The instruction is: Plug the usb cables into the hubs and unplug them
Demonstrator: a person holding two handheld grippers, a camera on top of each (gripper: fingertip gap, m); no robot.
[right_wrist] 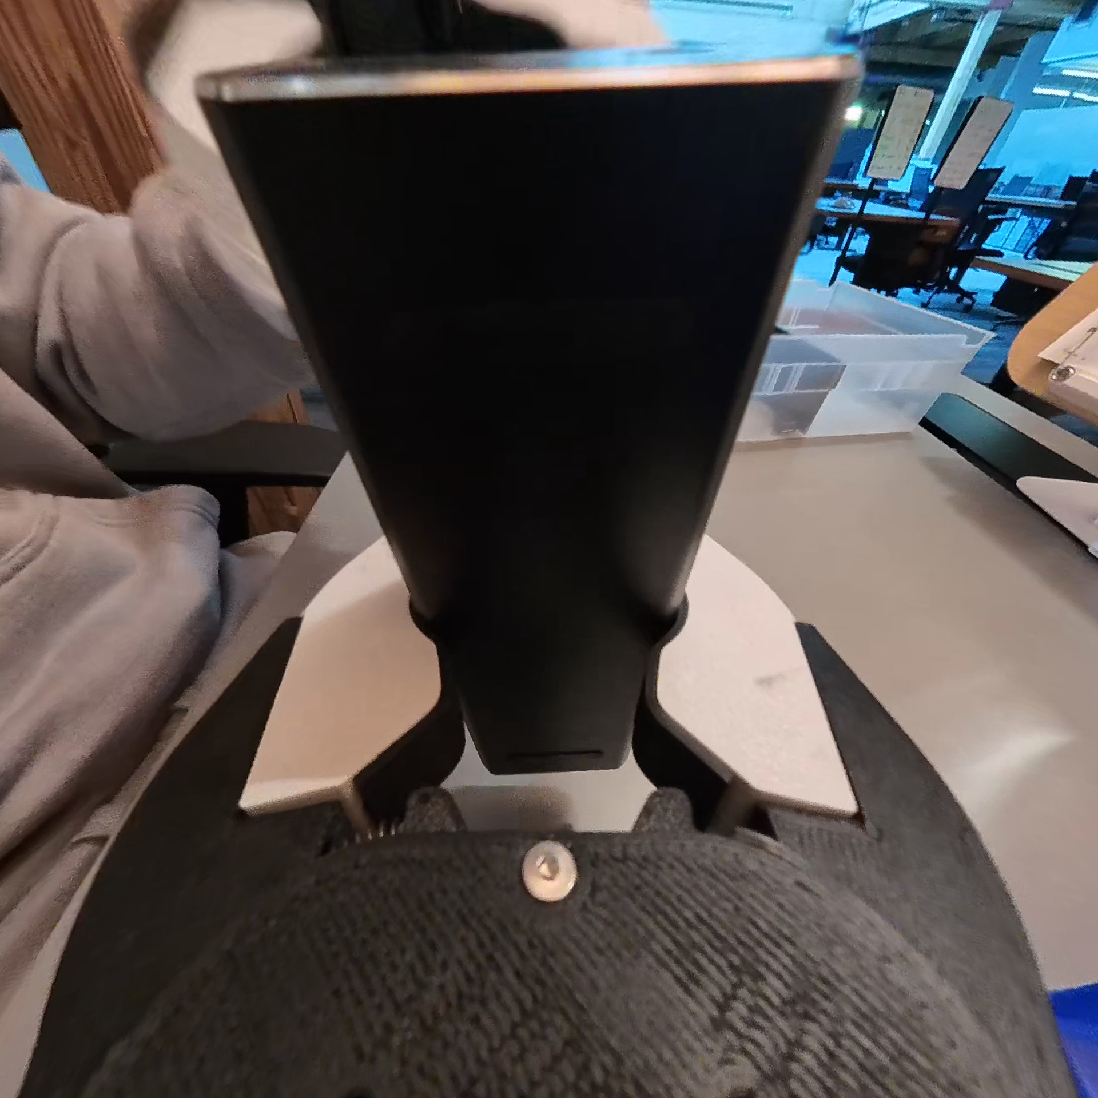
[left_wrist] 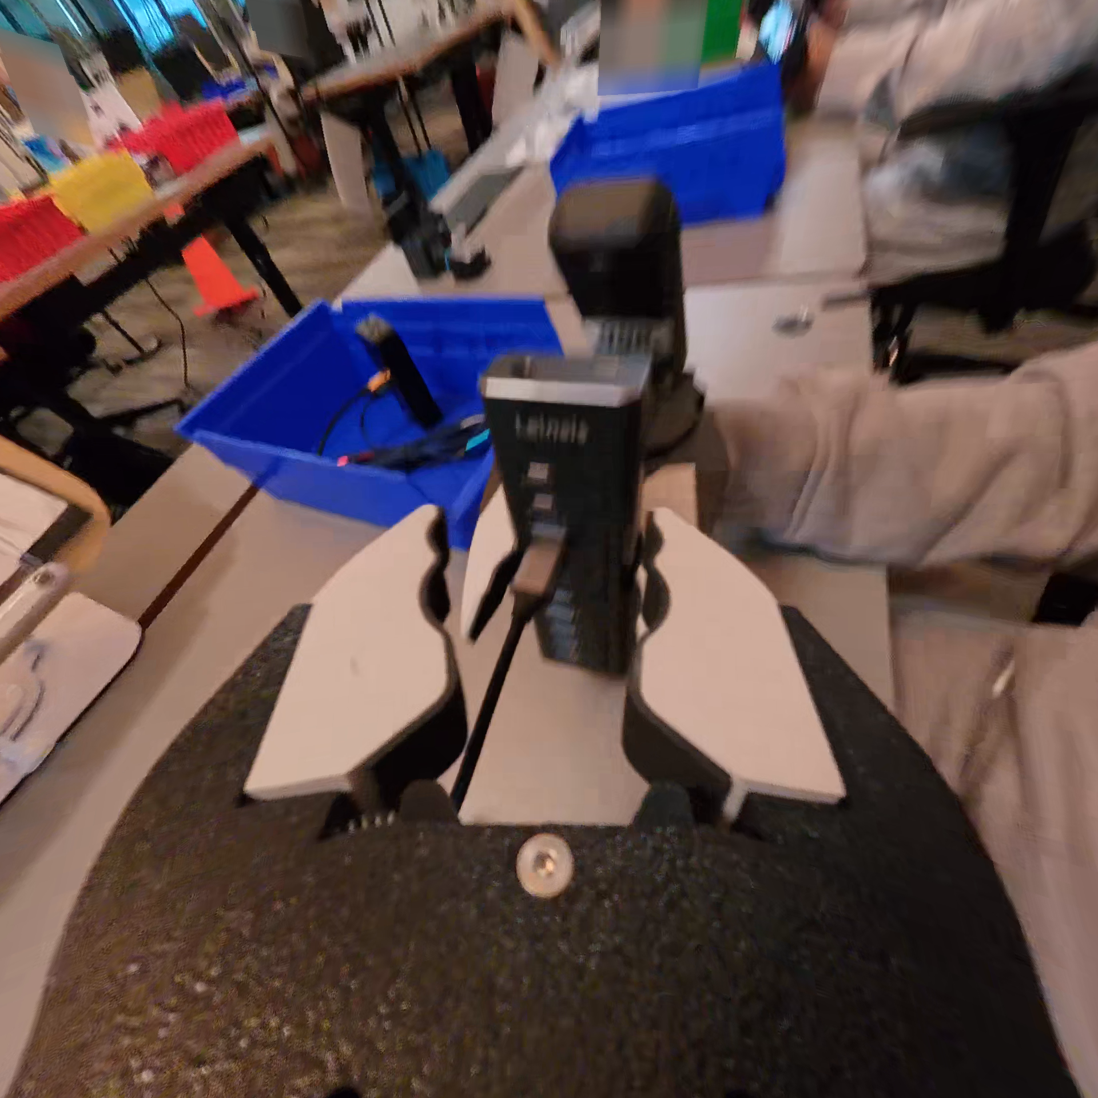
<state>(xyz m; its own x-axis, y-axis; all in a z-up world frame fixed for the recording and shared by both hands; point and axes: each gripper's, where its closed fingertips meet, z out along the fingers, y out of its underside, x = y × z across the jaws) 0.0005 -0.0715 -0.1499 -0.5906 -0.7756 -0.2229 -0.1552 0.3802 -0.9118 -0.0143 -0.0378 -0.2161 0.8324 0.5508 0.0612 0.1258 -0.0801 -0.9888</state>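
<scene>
A black USB hub (left_wrist: 570,475) stands upright, its port face toward the left wrist camera. A black USB plug (left_wrist: 538,564) sits in one of its lower ports, and its cable (left_wrist: 487,701) runs down between my left fingers. My left gripper (left_wrist: 543,535) is open, with one finger on each side of the hub and plug. The left finger is clear of the plug. My right gripper (right_wrist: 546,612) is shut on the hub (right_wrist: 535,297) near its lower end, and the hub's plain back fills that view. The right gripper's body (left_wrist: 618,255) rises behind the hub.
A blue bin (left_wrist: 285,416) to the front left holds another black hub (left_wrist: 404,374) and loose cables. A second blue bin (left_wrist: 671,148) stands farther back. A grey sleeve (left_wrist: 891,463) reaches in from the right. A clear plastic box (right_wrist: 861,368) sits on the grey table (right_wrist: 861,564).
</scene>
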